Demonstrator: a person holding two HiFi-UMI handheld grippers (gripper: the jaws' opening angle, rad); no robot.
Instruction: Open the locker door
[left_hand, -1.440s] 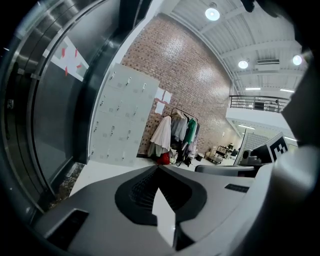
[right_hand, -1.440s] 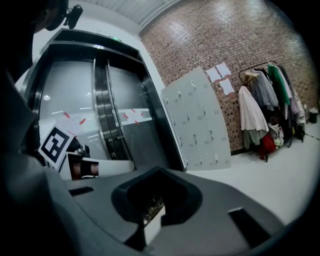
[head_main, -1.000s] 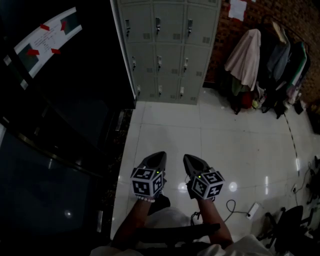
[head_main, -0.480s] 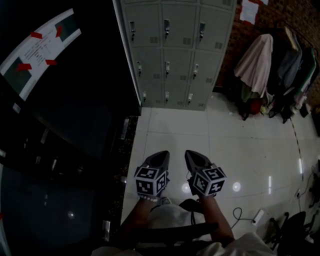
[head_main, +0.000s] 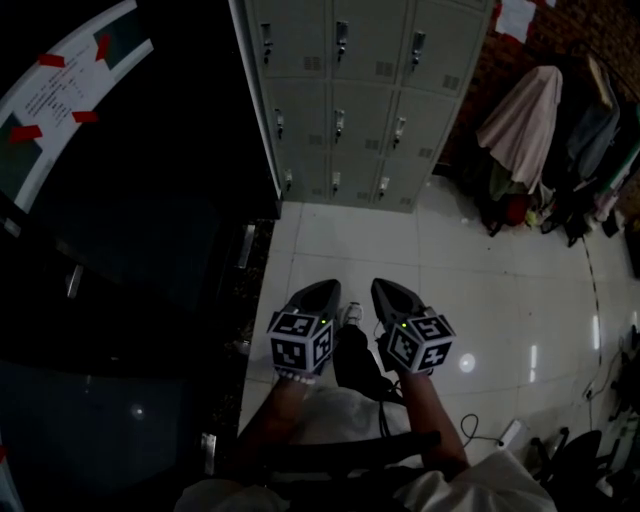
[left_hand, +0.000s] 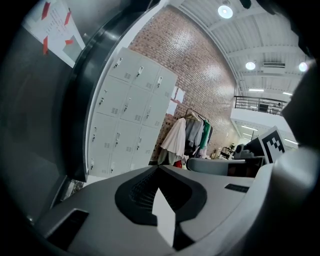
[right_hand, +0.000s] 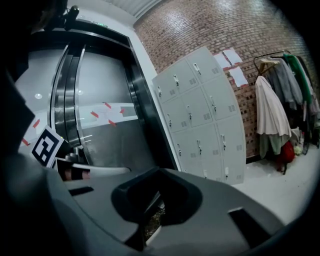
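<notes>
A grey bank of lockers (head_main: 340, 100) stands against the brick wall ahead, three columns wide, every door closed, each with a small handle. It also shows in the left gripper view (left_hand: 127, 125) and the right gripper view (right_hand: 200, 120). My left gripper (head_main: 328, 287) and right gripper (head_main: 383, 285) are held side by side over the white floor, well short of the lockers and pointing toward them. The left gripper (left_hand: 159, 169) has its jaws together with nothing in them. So does the right gripper (right_hand: 159, 171).
A dark curved glass door (head_main: 120, 200) with taped papers fills the left side. A coat rack with hanging clothes (head_main: 530, 130) stands right of the lockers. A power strip and cable (head_main: 510, 432) lie on the floor at lower right, near chairs.
The view and both grippers have moved forward toward the lockers, which now sit nearer and larger. A shoe has come into sight between the grippers. Both pairs of jaws stay together.
</notes>
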